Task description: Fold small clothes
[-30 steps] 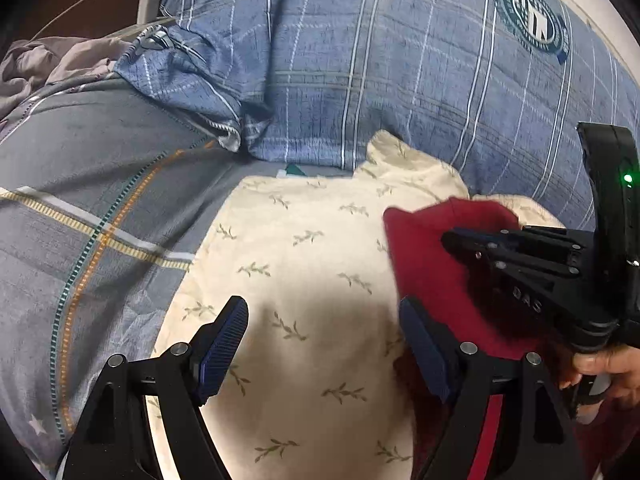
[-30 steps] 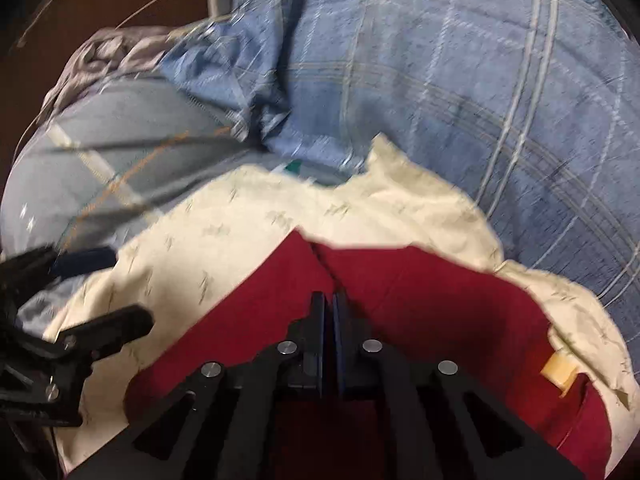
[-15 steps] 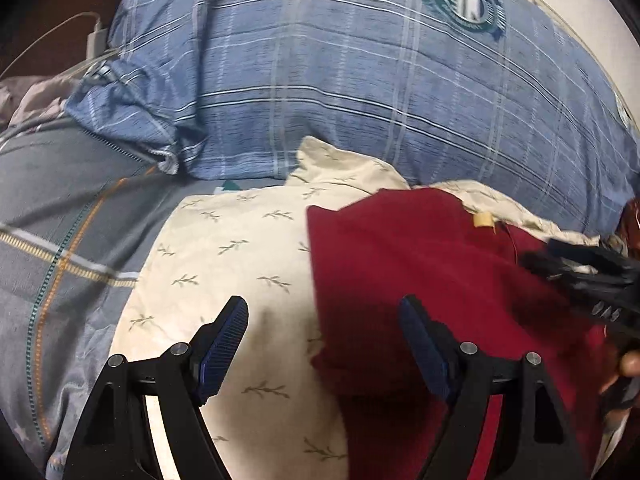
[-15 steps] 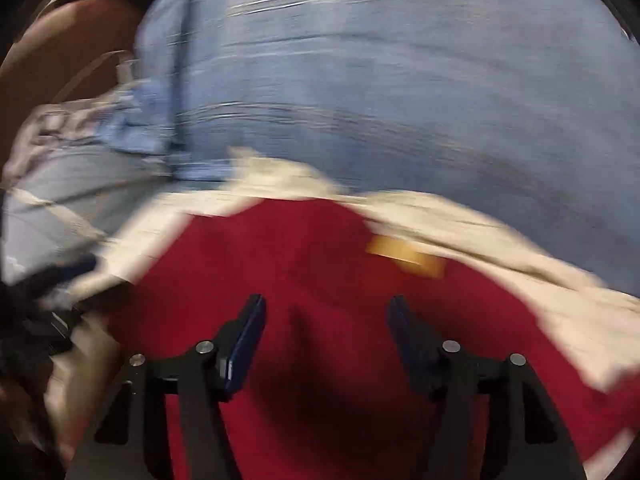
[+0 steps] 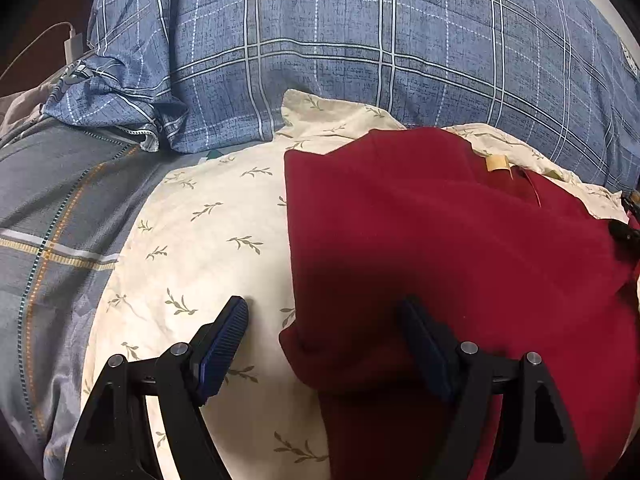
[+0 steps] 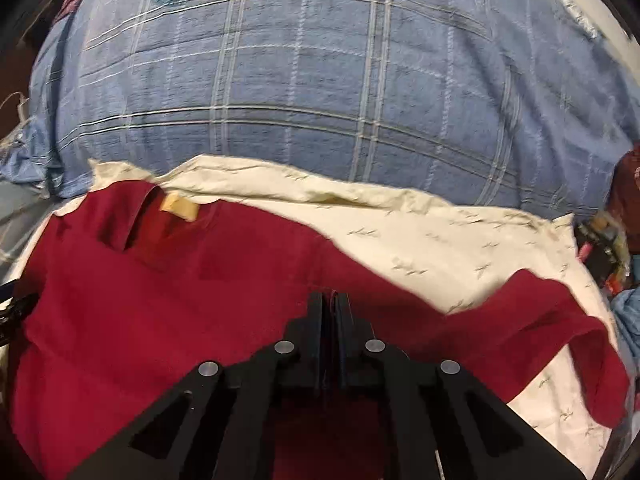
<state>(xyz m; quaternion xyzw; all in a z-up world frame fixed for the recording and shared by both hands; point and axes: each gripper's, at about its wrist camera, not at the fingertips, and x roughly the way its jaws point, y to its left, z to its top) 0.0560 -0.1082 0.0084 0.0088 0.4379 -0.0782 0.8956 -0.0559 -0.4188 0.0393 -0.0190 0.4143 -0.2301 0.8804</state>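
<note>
Red garment [image 5: 440, 240] spread on cream leaf-print cloth [image 5: 208, 240] near blue plaid pillow [image 5: 360, 60], left hand-held gripper [image 5: 324, 320] released over its left edge, right hand-held gripper [image 6: 330, 308] clenched, whether pinching fabric unclear.

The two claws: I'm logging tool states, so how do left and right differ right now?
The left claw stands wide open; the right claw is shut. The left straddles the edge where the red garment meets the cream leaf-print cloth; the right sits wholly over red. Both point down at that garment.
</note>
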